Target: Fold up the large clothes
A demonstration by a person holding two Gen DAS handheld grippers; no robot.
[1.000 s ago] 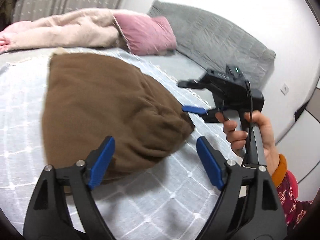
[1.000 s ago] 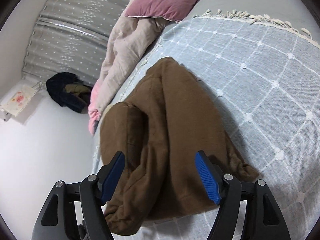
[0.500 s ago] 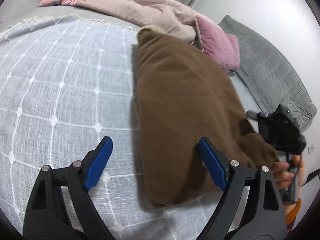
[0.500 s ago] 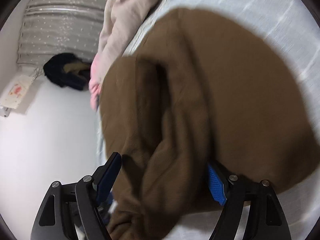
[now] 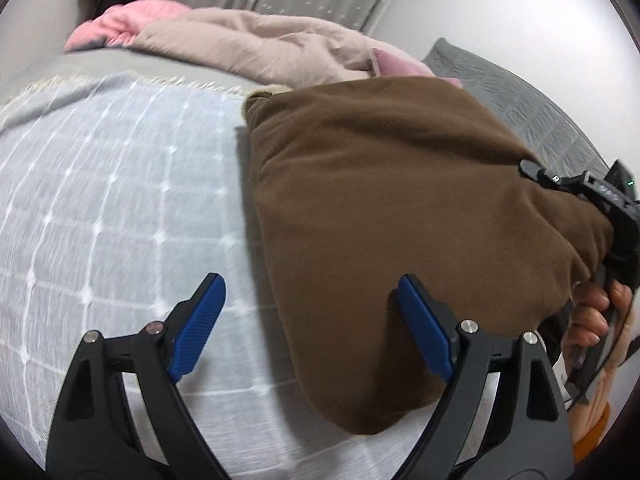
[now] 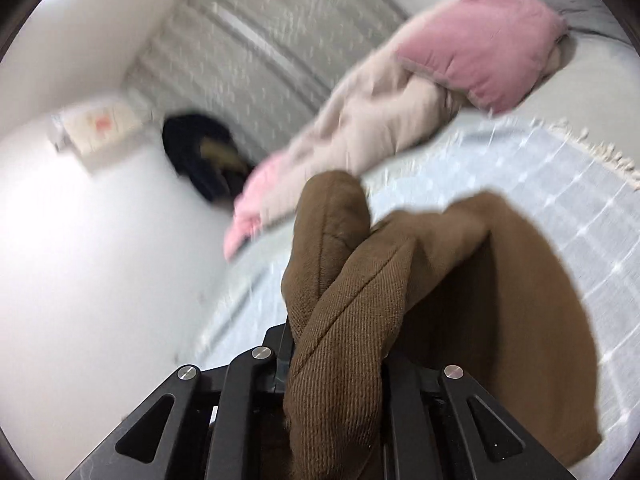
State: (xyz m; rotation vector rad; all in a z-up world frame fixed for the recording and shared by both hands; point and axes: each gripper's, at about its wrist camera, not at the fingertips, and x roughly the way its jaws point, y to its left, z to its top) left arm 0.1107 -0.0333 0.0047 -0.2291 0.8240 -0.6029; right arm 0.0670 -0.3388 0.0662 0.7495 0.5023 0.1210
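Left wrist view: bed [image 5: 100, 208] wore pale checked throw, grey curtain behind. Brown garment [image 5: 392, 208] lay right of centre; left tool [image 5: 312, 320] gaped over its near edge.
Right wrist view: right tool [image 6: 332, 364] closing, clamped brown fabric bunch, raised above bed.

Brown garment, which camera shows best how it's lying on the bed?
The left wrist view: the brown garment spreads out whole across the checked blanket. The right wrist view is blurred and shows only a bunched fold clamped in the closing right claw.
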